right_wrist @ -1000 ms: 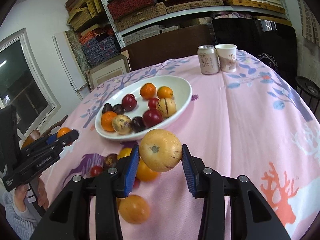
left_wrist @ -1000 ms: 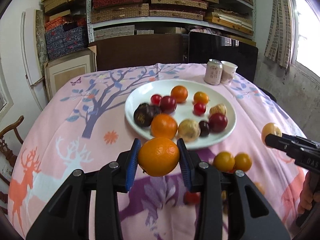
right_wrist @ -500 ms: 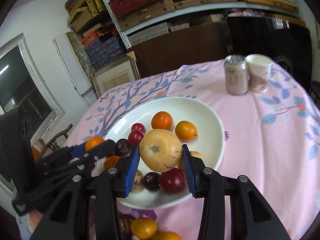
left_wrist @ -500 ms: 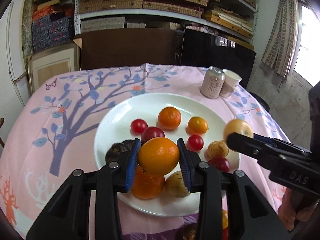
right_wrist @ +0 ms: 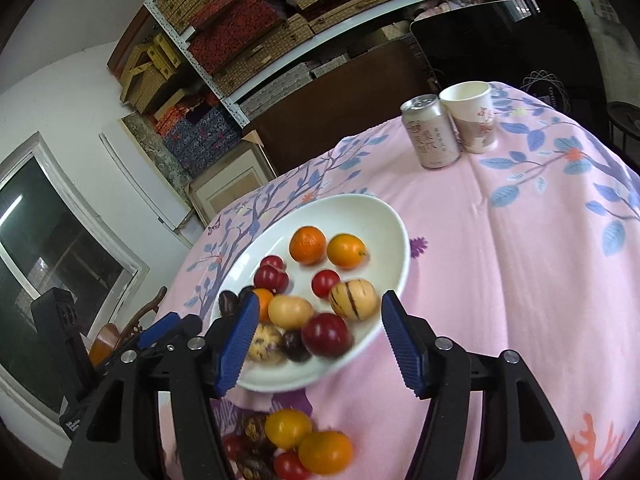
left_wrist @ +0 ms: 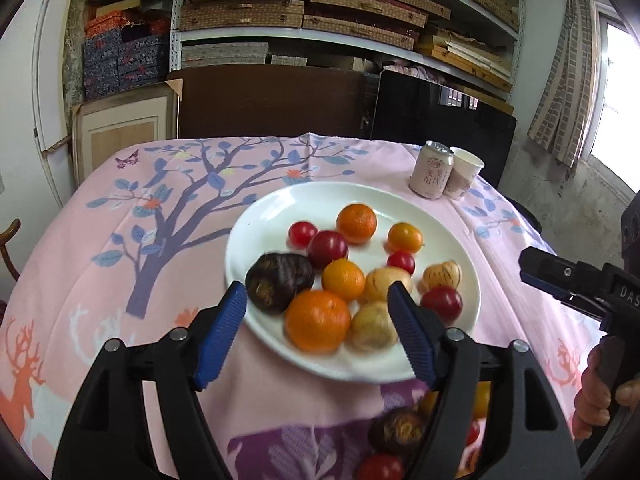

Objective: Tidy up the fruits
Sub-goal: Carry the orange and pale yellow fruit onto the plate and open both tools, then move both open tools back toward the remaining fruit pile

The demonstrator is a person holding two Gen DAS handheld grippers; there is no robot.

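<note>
A white plate (left_wrist: 272, 216) holds several fruits: oranges, red plums, small tomatoes, striped yellow melons and a dark purple fruit (left_wrist: 278, 282). My left gripper (left_wrist: 316, 322) hangs over the plate's near edge. Its jaws are opening and grip nothing; a large orange (left_wrist: 318, 320) lies on the plate below them. My right gripper (right_wrist: 322, 334) is over the plate (right_wrist: 360, 212) too, jaws opening and empty. A pale yellow fruit (right_wrist: 290, 311) rests on the plate under it. Each gripper also shows at the edge of the other's view: right gripper (left_wrist: 560, 280), left gripper (right_wrist: 168, 328).
Several loose fruits lie on the pink tablecloth in front of the plate: small oranges (right_wrist: 324, 452), a tomato (right_wrist: 290, 464) and dark fruits (left_wrist: 396, 428). A drink can (left_wrist: 432, 176) and a paper cup (left_wrist: 464, 178) stand behind the plate. A hand (left_wrist: 600, 392) holds the right gripper.
Both grippers came forward over the plate, then opened. The left let go of its orange and the right let go of its pale yellow fruit; both fruits now lie on the plate.
</note>
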